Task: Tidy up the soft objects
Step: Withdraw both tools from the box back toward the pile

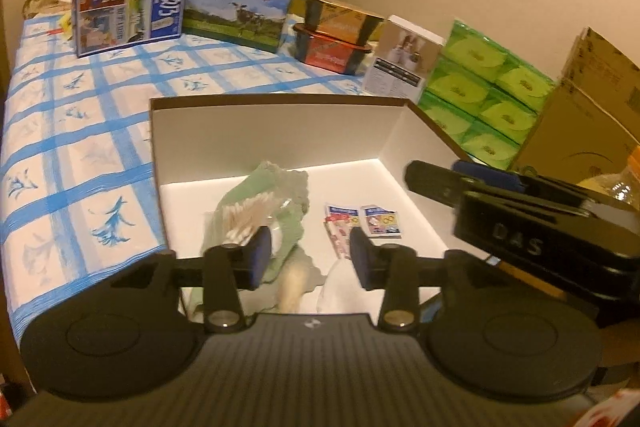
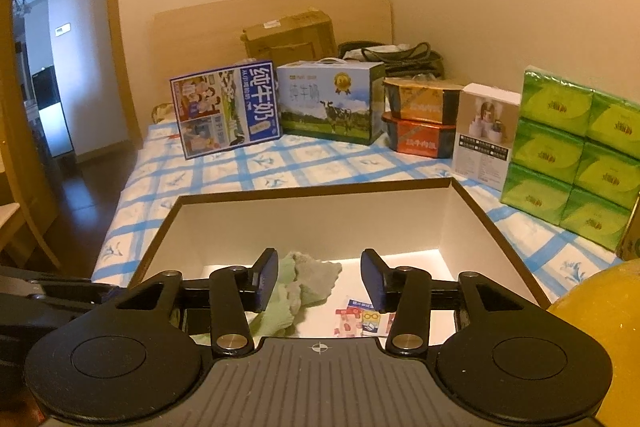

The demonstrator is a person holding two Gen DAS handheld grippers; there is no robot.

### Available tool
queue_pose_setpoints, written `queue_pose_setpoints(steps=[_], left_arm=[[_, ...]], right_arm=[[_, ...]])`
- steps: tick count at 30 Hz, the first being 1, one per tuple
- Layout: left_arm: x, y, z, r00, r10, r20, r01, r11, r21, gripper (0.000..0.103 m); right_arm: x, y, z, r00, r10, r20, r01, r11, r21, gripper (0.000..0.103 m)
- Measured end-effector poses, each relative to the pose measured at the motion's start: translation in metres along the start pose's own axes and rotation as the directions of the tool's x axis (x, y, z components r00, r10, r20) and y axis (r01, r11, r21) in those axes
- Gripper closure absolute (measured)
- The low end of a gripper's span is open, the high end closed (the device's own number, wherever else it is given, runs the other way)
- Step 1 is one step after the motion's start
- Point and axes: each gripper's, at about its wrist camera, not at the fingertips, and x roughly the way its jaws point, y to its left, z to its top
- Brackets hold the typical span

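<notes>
Two tools hang over the open box (image 1: 280, 131) on the bed. In the left wrist view, the left tool (image 1: 310, 255) stands part open, gripping nothing; the green cloth (image 1: 276, 203) lies crumpled just ahead of its left pad, long axis running away from the tool. Closing now could snag the cotton swabs (image 1: 244, 215) underneath.

In the right wrist view, the right tool (image 2: 318, 279) is likewise part open and empty, cloth ahead-left; the packets (image 2: 360, 321) below could get nudged.

You have a pale green cloth (image 1: 288, 215) lying crumpled on the floor of the open white box (image 1: 280, 131), toward its left side, with a clear bag of cotton swabs (image 1: 248, 211) resting on it. Two small printed packets (image 1: 362, 223) lie flat just beside it, to the right.
</notes>
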Motion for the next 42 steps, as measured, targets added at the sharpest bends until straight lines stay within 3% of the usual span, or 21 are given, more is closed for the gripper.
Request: queue_pose_setpoints(steps=[16, 24, 34, 42], left_arm=[[-0.073, 0.007, -0.027, 0.997, 0.061, 0.048, -0.057, 0.996, -0.074, 0.063], [-0.116, -0.009, -0.054, 0.995, 0.079, 0.054, -0.074, 0.993, -0.094, 0.063], [-0.163, -0.051, -0.095, 0.993, 0.108, 0.054, -0.104, 0.992, -0.069, 0.062], [-0.185, -0.089, -0.126, 0.996, 0.073, 0.047, -0.068, 0.993, -0.097, 0.062]], right_arm=[[-0.07, 0.03, -0.018, 0.994, 0.103, 0.032, -0.101, 0.994, -0.044, 0.051], [-0.123, 0.029, -0.032, 0.99, 0.134, 0.043, -0.135, 0.991, 0.014, 0.048], [-0.192, 0.004, -0.068, 0.993, 0.115, 0.023, -0.117, 0.989, 0.091, 0.043], [-0.238, -0.026, -0.101, 0.998, 0.068, -0.002, -0.067, 0.985, 0.161, 0.042]])
